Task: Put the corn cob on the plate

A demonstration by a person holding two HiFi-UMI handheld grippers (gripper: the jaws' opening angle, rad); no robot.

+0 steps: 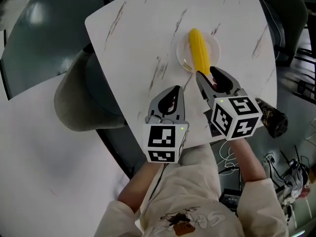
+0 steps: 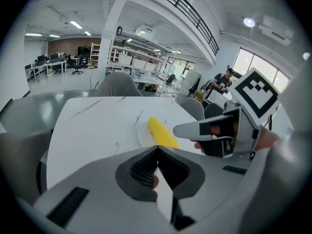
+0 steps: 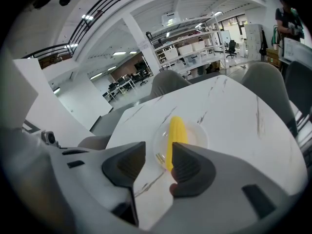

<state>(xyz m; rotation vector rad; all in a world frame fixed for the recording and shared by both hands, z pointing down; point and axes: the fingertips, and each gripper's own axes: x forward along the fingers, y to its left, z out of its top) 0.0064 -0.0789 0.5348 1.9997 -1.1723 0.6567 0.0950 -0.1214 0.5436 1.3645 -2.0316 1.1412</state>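
Note:
A yellow corn cob lies on a small clear plate on the white marbled table. The cob and plate show past the right gripper's jaws, and the cob also shows beyond the left gripper's tips. My right gripper hovers just short of the plate's near rim, its jaws open with nothing between them. My left gripper hangs left of it over the table's near edge, its jaws shut and empty.
Grey chairs stand around the table. A dark bag and cables lie on the floor at the right. In the gripper views an open hall with shelves and desks lies behind, and a person stands far off.

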